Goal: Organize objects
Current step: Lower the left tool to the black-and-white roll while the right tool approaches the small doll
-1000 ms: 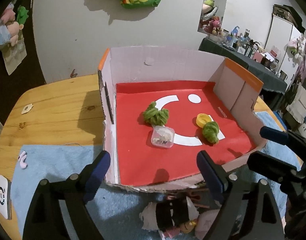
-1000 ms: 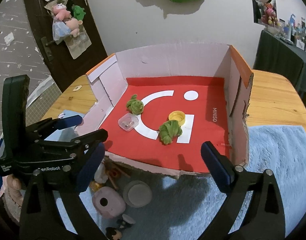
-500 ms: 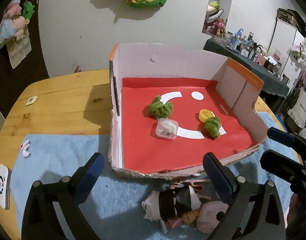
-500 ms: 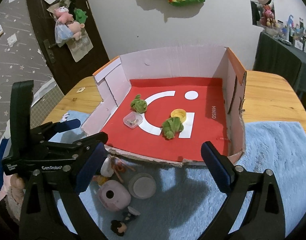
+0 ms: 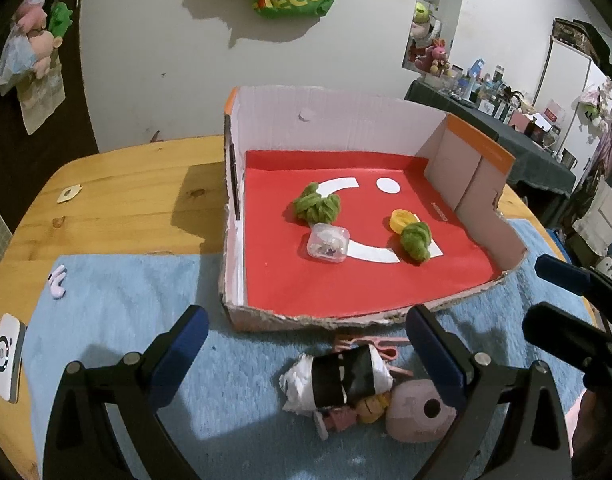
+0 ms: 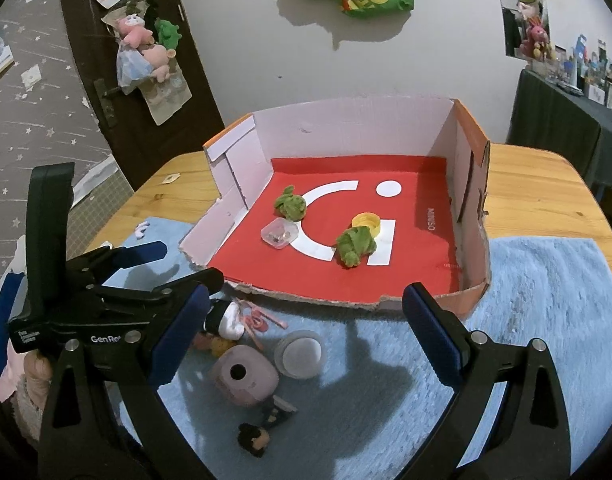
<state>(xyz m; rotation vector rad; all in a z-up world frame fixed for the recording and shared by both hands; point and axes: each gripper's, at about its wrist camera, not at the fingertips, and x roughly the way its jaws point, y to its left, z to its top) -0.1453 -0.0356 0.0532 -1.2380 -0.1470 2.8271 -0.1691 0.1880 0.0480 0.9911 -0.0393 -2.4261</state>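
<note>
Your left hand-held gripper (image 5: 302, 344) has its fingers spread wide, holding nothing, hovering over the blue fuzzy mat (image 5: 118, 304) just short of the torn front edge of the cardboard box (image 5: 326, 322). Your right hand-held gripper (image 6: 304, 312) is also spread wide and empty, on the same approach line.

Box: red liner, white walls on left, back and right, front wall ripped down to a low ragged lip. Entry from the front is open; side walls are tall.

Inside the box:
- green yarn bundle (image 5: 317, 207) back-left, touching or just beside the small clear plastic case (image 5: 328, 244) in front of it
- yellow cap (image 5: 402, 219) right of centre, second green yarn bundle (image 5: 416, 241) against its front edge
- bare red floor along the front strip and the right side

Outside, on the mat between your fingers and the box lip:
- black-and-white plush figure (image 5: 338, 380) lying on its side, with a small blond figurine head (image 5: 372, 404) against it
- pink square camera-like item (image 5: 420, 414) touching that cluster, close to your left gripper's right finger (image 5: 436, 354)
- grey round disc (image 6: 300, 354) just beside the pink item
- small dark-haired figurine (image 6: 253, 438) nearest you
- pink thin clip-like pieces (image 5: 366, 342) by the box lip

The cluster is tight, items overlapping. The mat on the right, in the right wrist view, is bare. The wooden bench (image 5: 118, 200) shows left of the box; a white device (image 5: 8, 356) sits at the mat's left edge.
</note>
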